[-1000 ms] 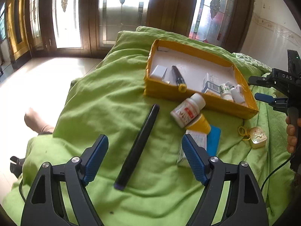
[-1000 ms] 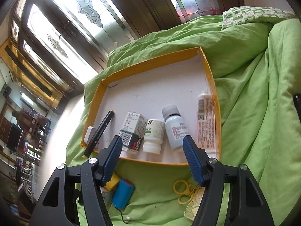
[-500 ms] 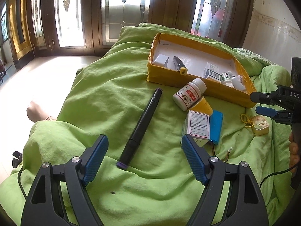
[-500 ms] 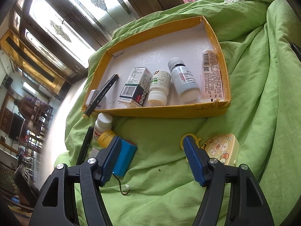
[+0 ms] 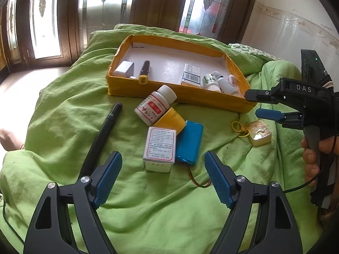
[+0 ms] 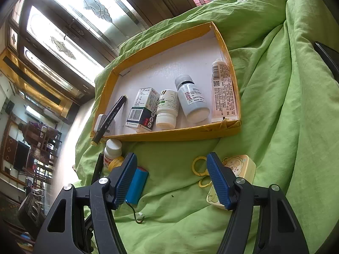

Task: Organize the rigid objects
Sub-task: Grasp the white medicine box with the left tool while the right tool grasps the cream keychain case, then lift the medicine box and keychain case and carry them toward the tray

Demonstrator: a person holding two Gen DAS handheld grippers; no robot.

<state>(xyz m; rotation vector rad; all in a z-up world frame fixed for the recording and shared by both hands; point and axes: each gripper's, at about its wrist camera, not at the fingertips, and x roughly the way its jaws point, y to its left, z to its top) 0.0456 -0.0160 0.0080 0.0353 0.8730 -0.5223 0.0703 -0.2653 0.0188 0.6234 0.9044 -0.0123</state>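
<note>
My left claw (image 5: 163,177) is released above the white box (image 5: 160,148) and the blue battery (image 5: 189,141) on the green blanket (image 5: 63,110). My right claw (image 6: 171,180) is released too, beside the cream case (image 6: 241,167), near the yellow tray (image 6: 186,135).

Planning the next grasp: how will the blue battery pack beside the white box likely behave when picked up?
The blue battery pack looks rigid and blocky, so it should hold shape between the pads. Its smooth wrap may be a little slippery. The thin lead trailing from one end is floppy and could snag the green blanket.
</note>
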